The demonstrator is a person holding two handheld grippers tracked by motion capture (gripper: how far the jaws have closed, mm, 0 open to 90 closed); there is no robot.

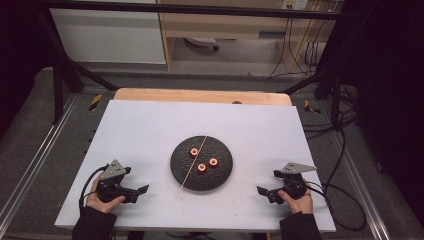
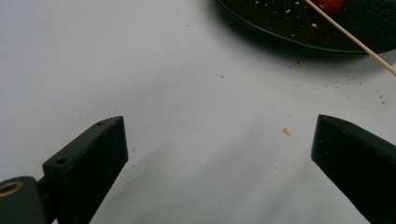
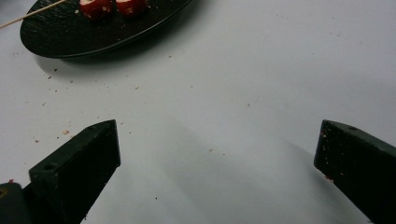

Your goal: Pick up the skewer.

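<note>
A round black plate (image 1: pixel 223 172) sits mid-table and holds three red ring-shaped food pieces (image 1: pixel 202 168). A thin wooden skewer (image 1: pixel 194 162) lies across the plate, its near end past the rim. My left gripper (image 1: pixel 141 191) rests on the table left of the plate, open with nothing between its jaws. My right gripper (image 1: pixel 263 191) rests to the plate's right, open and empty too. The left gripper view has the plate's edge (image 2: pixel 280 35), the skewer (image 2: pixel 355 39) and one red piece (image 2: pixel 329 4) at its top. In the right gripper view the plate (image 3: pixel 70 35) carries two red pieces (image 3: pixel 95 8).
The white table top (image 1: pixel 150 130) has crumbs scattered near the plate (image 3: pixel 65 132). A wooden board edge (image 1: pixel 200 95) runs along the far side. Black frame legs and cables stand beyond the table; cables trail from both grippers.
</note>
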